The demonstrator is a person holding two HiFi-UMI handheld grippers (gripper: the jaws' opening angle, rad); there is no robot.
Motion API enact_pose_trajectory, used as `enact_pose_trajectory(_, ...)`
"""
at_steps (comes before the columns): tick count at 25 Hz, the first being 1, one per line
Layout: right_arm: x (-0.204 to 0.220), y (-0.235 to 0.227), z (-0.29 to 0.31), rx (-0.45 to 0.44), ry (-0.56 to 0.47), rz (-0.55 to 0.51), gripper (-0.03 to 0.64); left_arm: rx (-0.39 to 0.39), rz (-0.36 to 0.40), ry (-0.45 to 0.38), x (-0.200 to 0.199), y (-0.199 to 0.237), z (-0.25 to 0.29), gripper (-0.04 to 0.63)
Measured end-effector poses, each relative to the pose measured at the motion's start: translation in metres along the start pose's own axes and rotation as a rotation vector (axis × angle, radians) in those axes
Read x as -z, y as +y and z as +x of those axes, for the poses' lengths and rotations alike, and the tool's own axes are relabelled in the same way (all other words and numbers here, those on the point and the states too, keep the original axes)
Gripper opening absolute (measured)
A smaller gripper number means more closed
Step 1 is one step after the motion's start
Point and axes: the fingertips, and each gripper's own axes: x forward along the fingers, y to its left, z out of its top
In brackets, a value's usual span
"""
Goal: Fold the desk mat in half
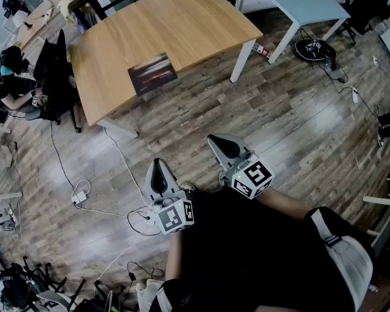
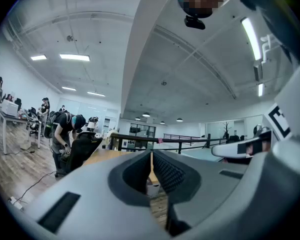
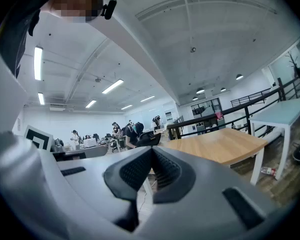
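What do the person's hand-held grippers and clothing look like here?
The left hand-held gripper and right hand-held gripper are pale grey tapered shells with black ribbed pads. Each carries a white cube with black square markers. The person wears black clothing.

Black top (image 1: 247, 259) across the lower middle of the frame, pale grey fabric (image 1: 348, 255) with a dark strap at lower right, left claw (image 1: 158, 164) and right claw (image 1: 216, 139) in smooth grey plastic, tapered, dark ribbed pads (image 2: 169, 173), each backed by a white cube (image 1: 173, 214) of black square markers.
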Motion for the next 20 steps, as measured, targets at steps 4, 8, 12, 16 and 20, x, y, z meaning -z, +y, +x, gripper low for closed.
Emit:
enact_pose_trajectory(4, -0.002, 0.002, 0.001, -0.004, 0.001, -0.012, 0.029, 0.006, -0.029, 0.001, 0.002, 0.001, -0.001, 0.032)
enact_pose_trajectory(8, -0.002, 0.004, 0.002, -0.002, -0.001, -0.013, 0.029, 0.012, -0.027, -0.003, 0.001, 0.003, -0.001, 0.032)
enact_pose_trajectory(12, -0.006, 0.005, 0.001, 0.008, -0.024, 0.009, 0.029, 0.014, -0.025, -0.006, -0.003, 0.004, -0.002, 0.032)
enact_pose_trajectory(16, -0.005, 0.007, 0.003, 0.027, -0.03, 0.006, 0.029, 0.017, -0.032, -0.008, -0.004, 0.009, -0.003, 0.032)
enact_pose_trajectory(20, -0.003, 0.013, 0.007, 0.049, -0.029, -0.002, 0.029, 0.027, -0.03, -0.003, -0.003, 0.019, -0.005, 0.032)
